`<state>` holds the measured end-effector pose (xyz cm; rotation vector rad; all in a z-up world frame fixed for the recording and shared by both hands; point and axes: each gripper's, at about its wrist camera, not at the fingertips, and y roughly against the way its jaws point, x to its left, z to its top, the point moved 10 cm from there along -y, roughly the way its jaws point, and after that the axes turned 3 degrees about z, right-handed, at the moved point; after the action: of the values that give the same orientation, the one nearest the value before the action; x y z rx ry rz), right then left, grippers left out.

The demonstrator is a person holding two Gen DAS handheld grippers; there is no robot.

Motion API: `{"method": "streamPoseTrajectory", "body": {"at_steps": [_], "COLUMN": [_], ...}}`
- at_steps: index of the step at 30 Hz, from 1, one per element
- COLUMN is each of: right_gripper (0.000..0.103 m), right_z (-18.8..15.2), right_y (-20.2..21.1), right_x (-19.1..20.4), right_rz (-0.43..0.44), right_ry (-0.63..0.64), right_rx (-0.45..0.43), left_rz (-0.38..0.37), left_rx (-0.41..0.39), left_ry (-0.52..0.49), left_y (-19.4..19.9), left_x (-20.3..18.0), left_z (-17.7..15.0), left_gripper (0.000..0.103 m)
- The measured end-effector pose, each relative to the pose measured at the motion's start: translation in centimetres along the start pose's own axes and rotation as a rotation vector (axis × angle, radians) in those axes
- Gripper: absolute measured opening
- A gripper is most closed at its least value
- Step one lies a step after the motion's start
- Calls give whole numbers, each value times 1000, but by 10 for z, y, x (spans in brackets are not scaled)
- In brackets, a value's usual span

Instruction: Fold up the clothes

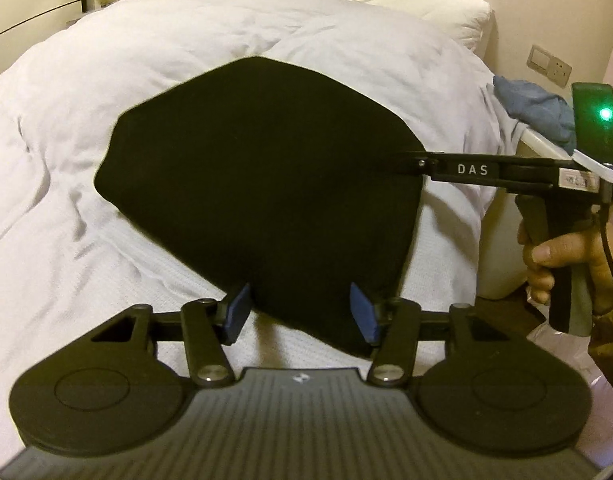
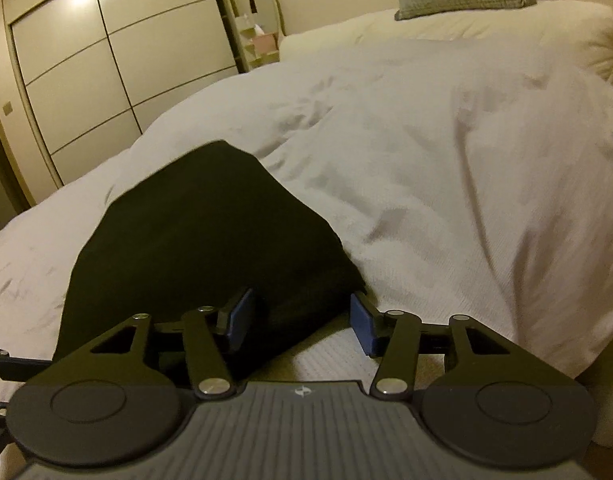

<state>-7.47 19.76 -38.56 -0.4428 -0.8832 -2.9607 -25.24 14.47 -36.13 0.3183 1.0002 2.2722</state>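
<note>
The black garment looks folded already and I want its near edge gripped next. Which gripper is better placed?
Probably left: the left gripper is open with the black garment's near edge between its fingers. The right gripper sits at a corner.

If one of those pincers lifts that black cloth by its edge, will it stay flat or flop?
The black garment would probably droop; it already drapes over the duvet's bumps. It looks folded in layers, so these may slide apart.

Dim, warm indoor light; glare on the wardrobe (image 2: pixel 118 80). Fisheye bends the edges, corners vignette. The right wrist view is slightly blurred.
</note>
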Motion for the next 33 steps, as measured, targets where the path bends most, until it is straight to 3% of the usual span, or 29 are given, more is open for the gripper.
{"method": "streamPoseTrajectory", "body": {"at_steps": [4, 11, 14, 17, 21, 26, 28, 29, 33], "right_gripper": [51, 51, 51, 50, 52, 65, 76, 88, 91], "right_z": [9, 26, 16, -4, -10, -1, -2, -6, -23], "right_y": [12, 36, 22, -3, -16, 9, 28, 38, 70], "right_x": [3, 10, 9, 0, -8, -2, 3, 5, 19], "right_rz": [-9, 20, 5, -27, -24, -54, -59, -62, -70], "right_ry": [8, 9, 35, 31, 0, -58, -116, -150, -224], "right_rx": [-29, -130, -87, -7, 23, 46, 34, 40, 95], "left_rz": [4, -35, -43, 20, 29, 129, 172, 187, 249], "left_rx": [3, -98, -60, -31, -19, 22, 63, 84, 120], "left_ry": [4, -2, -22, -63, -20, 52, 100, 122, 175], "left_y": [6, 27, 8, -18, -13, 17, 30, 35, 60], "left_x": [2, 0, -5, -5, -1, 6, 13, 15, 22], "left_z": [2, 24, 18, 1, 0, -4, -13, -19, -39], "left_gripper": [48, 45, 46, 56, 57, 57, 60, 63, 67]}}
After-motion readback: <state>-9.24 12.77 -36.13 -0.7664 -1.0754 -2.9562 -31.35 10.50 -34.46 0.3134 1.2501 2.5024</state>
